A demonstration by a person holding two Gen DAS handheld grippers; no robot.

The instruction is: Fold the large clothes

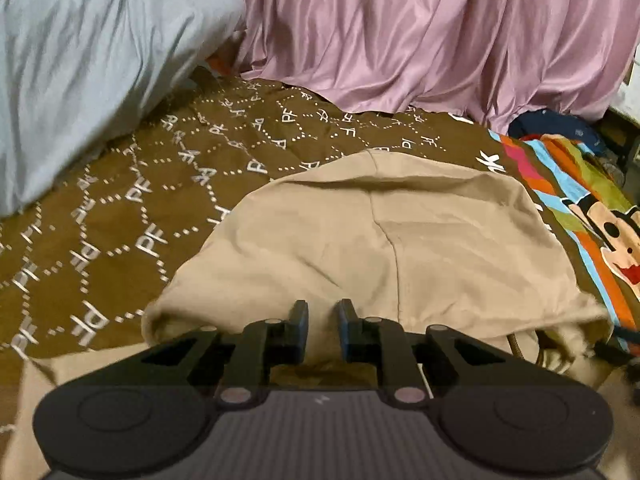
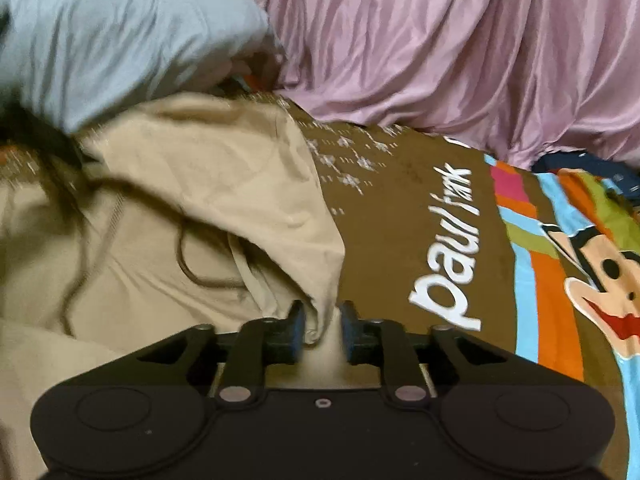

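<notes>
A beige hoodie (image 1: pixel 380 240) lies on a brown patterned bedsheet (image 1: pixel 132 216). In the left wrist view its hood spreads out ahead of my left gripper (image 1: pixel 323 312), whose jaws stand narrowly apart over the fabric; I cannot tell whether cloth is pinched. In the right wrist view the hoodie (image 2: pixel 200 184) lies to the left with a dark drawstring (image 2: pixel 184 256) showing. My right gripper (image 2: pixel 323 316) is shut on a bunched edge of the hoodie's hood.
A grey pillow (image 1: pixel 92 64) lies at the far left. Pink satin fabric (image 1: pixel 440 36) hangs along the back. The sheet's striped cartoon print (image 2: pixel 580 264) runs along the right. A dark blue item (image 1: pixel 556 128) sits at the far right.
</notes>
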